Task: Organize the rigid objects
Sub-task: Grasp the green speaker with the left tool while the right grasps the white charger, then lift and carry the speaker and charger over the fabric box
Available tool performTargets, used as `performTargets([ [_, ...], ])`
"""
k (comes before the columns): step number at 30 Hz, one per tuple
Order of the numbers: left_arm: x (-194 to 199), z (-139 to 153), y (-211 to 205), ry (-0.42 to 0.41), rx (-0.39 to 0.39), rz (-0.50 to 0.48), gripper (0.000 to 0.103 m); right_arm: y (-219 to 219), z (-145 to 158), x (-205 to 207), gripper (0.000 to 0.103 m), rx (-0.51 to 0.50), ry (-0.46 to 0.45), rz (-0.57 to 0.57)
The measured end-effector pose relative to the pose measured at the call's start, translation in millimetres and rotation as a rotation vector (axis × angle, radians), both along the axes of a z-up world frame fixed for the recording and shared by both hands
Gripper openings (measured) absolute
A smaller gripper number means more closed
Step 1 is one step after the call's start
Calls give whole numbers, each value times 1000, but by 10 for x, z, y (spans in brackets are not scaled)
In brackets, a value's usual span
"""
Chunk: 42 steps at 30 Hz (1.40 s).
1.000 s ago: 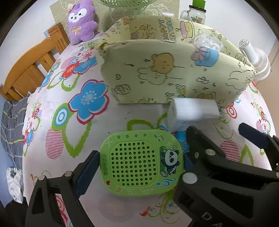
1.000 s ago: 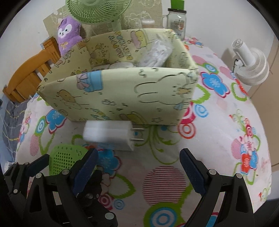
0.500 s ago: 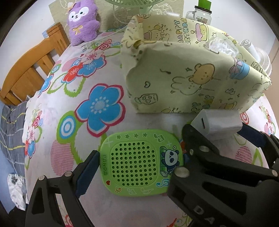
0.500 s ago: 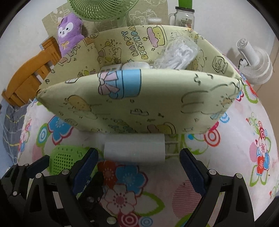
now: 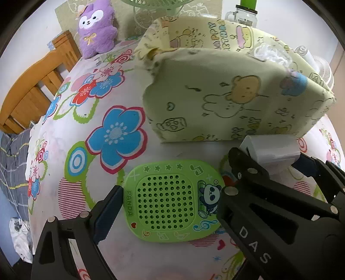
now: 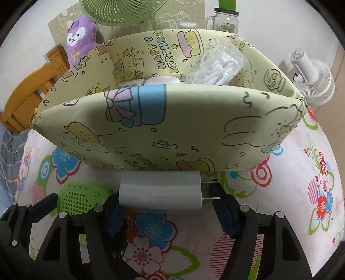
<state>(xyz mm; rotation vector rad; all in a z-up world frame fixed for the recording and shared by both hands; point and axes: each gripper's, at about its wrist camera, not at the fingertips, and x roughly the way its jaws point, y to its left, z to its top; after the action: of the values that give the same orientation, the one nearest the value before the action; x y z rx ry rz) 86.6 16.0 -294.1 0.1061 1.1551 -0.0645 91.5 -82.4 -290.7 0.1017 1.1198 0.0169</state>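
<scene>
A green panda speaker (image 5: 172, 202) lies flat on the flowered tablecloth between the fingers of my left gripper (image 5: 166, 206); the jaws stand close to its sides. It also shows in the right wrist view (image 6: 79, 196). My right gripper (image 6: 170, 209) is shut on a white plug charger (image 6: 160, 193), held sideways with its prongs pointing right, just in front of the yellow cartoon fabric box (image 6: 172, 127). The charger (image 5: 271, 150) and box (image 5: 226, 101) also show in the left wrist view. The box holds a clear bag of white items (image 6: 215, 66) and white devices.
A purple plush (image 5: 96, 28) and a green fan (image 6: 120, 10) stand behind the box. A glass jar (image 6: 224, 20) stands at the back, a white fan (image 6: 312, 79) at the right. A wooden chair (image 5: 36, 86) stands at the left table edge.
My right gripper has closed its fingers onto the white charger and lifted it toward the box. My left gripper has closed in around the green speaker.
</scene>
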Motion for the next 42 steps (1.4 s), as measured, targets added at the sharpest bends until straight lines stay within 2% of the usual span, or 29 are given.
performTargets([
  [16, -264, 288, -351, -58, -33, -49, 95, -361, 336, -278, 73, -9, -51, -48],
  [42, -451, 1239, -537, -226, -88, -64, 95, -545, 1348, -413, 73, -41, -215, -74],
])
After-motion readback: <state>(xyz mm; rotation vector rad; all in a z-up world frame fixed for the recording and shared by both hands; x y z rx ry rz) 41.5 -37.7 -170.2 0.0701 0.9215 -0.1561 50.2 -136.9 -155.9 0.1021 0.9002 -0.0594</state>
